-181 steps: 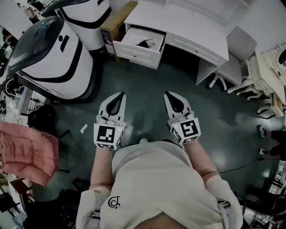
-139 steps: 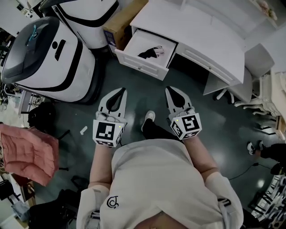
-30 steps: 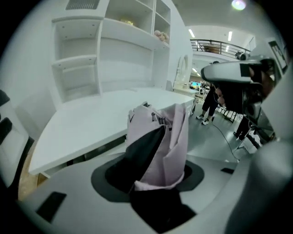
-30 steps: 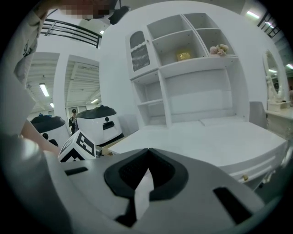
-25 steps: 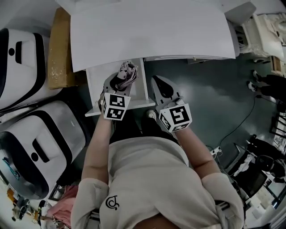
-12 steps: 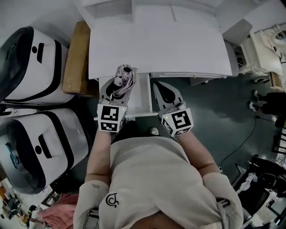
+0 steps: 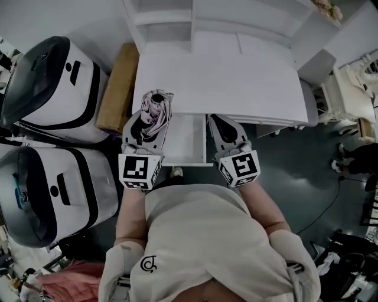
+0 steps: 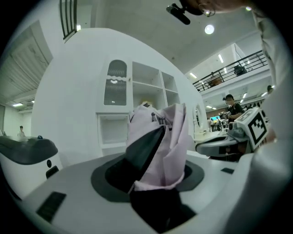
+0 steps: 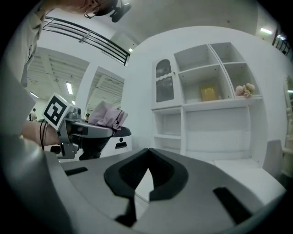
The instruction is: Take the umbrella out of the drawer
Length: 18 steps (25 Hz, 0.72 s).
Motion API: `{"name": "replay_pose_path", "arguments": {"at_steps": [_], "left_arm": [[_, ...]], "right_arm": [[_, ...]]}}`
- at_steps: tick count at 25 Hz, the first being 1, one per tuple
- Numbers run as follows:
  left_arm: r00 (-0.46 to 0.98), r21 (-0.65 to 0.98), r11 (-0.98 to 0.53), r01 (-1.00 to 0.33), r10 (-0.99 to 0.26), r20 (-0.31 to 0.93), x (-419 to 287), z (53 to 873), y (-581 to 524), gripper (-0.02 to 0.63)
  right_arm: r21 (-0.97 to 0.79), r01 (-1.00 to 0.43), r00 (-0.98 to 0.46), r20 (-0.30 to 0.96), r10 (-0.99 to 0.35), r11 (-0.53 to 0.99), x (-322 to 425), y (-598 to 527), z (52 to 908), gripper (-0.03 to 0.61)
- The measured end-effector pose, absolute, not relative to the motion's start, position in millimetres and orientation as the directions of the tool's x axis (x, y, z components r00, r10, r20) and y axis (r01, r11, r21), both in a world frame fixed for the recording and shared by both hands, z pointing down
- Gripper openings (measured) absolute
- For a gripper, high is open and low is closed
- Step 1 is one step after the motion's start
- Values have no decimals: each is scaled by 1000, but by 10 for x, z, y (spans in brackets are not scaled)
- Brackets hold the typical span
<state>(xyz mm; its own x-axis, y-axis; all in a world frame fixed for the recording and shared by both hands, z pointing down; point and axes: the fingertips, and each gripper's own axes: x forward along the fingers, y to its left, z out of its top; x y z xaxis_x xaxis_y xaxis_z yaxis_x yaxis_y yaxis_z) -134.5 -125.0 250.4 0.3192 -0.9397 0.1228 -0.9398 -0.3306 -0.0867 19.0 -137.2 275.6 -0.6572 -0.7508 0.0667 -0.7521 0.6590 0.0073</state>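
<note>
A folded pink umbrella (image 7: 156, 111) with a dark strap sits between the jaws of my left gripper (image 7: 153, 115), which is shut on it. It hangs above the desk's front edge, over the left end of the open white drawer (image 7: 188, 141). In the left gripper view the umbrella (image 8: 161, 145) fills the space between the jaws and stands up past them. My right gripper (image 7: 226, 126) hovers over the drawer's right end, shut and holding nothing. In the right gripper view its tips (image 9: 147, 152) meet, and the umbrella (image 9: 108, 115) shows at the left.
The white desk (image 7: 236, 76) carries a shelf unit (image 7: 195, 17) at the back. Two large white-and-black machines (image 7: 56, 82) (image 7: 47, 194) and a cardboard box (image 7: 118, 88) stand to the left. White chairs (image 7: 348, 88) stand at the right. A foot (image 7: 176, 172) shows under the drawer front.
Both grippers have risen. The left one has carried the umbrella up out of the drawer to the desk's front edge. The right one stayed shut beside it.
</note>
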Motion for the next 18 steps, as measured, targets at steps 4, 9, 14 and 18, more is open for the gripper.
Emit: {"name": "replay_pose_path", "arguments": {"at_steps": [4, 9, 14, 18], "left_arm": [[309, -75, -314, -946, -948, 76, -1403, 2310, -1173, 235], [323, -51, -325, -944, -945, 54, -1366, 2227, -1148, 235], [341, -31, -343, -939, -938, 59, -1286, 2264, -1165, 234], [345, -26, -347, -937, -936, 68, -1271, 2294, -1178, 235]], "right_arm": [[-18, -748, -664, 46, -747, 664, 178, -1371, 2635, 6], [19, -738, -674, 29, -738, 675, 139, -1340, 2532, 5], [52, -735, -677, 16, -736, 676, 175, -1322, 2498, 5], [48, -732, -679, 21, -734, 679, 187, -1317, 2515, 3]]}}
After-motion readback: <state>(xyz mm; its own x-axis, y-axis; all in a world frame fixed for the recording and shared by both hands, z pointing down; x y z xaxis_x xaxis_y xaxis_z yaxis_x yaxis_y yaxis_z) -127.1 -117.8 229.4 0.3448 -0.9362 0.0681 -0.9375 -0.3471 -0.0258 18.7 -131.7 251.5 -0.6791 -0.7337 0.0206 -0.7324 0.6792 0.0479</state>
